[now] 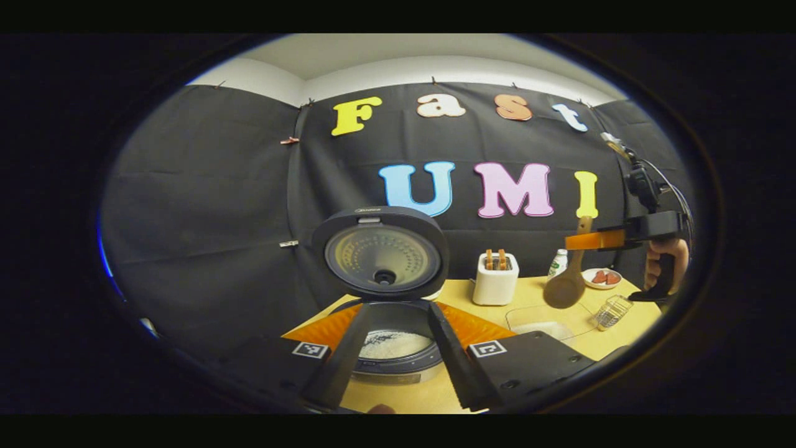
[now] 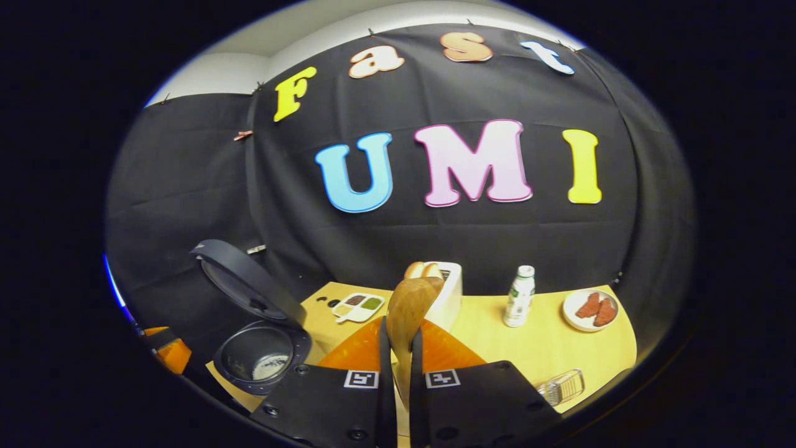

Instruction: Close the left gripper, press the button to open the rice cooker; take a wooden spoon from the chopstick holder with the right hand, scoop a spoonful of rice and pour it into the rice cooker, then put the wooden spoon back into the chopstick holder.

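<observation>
Altogether one wooden spoon (image 2: pixel 407 311), one rice cooker (image 2: pixel 261 354), two tongs.

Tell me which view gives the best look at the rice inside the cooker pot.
The left gripper view: it looks straight into the open rice cooker, and the white rice shows between the left gripper's fingers. The right gripper view has the pot small and far left, with a pale patch of rice at the bottom.

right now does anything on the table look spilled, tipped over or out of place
One thing: the wire holder at the table's front right lies on its side rather than upright. Otherwise nothing looks spilled: rice sits inside the open rice cooker, the bottle stands upright, and the right gripper holds the wooden spoon.
</observation>
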Action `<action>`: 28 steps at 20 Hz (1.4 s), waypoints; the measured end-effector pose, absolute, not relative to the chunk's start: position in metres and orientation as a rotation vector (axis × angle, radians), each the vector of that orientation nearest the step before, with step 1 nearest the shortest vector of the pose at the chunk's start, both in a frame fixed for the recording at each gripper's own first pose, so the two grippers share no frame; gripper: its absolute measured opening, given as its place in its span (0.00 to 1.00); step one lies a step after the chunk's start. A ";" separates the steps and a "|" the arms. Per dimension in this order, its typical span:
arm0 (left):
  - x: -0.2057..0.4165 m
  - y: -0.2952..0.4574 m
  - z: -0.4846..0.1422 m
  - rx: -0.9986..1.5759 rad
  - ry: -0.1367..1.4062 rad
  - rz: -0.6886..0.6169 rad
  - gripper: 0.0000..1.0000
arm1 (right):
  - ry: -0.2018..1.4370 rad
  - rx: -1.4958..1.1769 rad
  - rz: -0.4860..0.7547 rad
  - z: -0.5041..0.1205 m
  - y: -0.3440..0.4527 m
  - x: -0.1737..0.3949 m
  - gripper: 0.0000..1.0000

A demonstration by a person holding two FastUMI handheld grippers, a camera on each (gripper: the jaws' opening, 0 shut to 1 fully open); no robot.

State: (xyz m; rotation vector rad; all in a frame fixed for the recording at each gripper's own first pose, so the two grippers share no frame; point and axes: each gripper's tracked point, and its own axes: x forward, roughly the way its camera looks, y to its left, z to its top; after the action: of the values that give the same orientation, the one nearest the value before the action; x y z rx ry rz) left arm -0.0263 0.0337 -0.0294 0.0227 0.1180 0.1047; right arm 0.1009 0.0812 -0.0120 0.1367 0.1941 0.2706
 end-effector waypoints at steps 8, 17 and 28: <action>-0.006 0.004 -0.023 0.016 0.119 0.100 0.67 | 0.210 0.152 0.076 -0.024 -0.053 0.108 0.12; -0.005 -0.017 -0.021 0.013 0.119 0.115 0.67 | 0.271 0.162 -0.030 -0.063 -0.137 0.104 0.12; -0.023 -0.010 -0.026 0.018 0.138 0.146 0.68 | 0.377 0.185 -0.067 -0.119 -0.150 0.101 0.12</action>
State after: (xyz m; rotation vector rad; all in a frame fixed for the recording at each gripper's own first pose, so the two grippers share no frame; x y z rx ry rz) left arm -0.0232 -0.0103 -0.0255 0.0180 0.1376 0.1462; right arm 0.1006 -0.1499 -0.1190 0.1848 0.3773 -0.0668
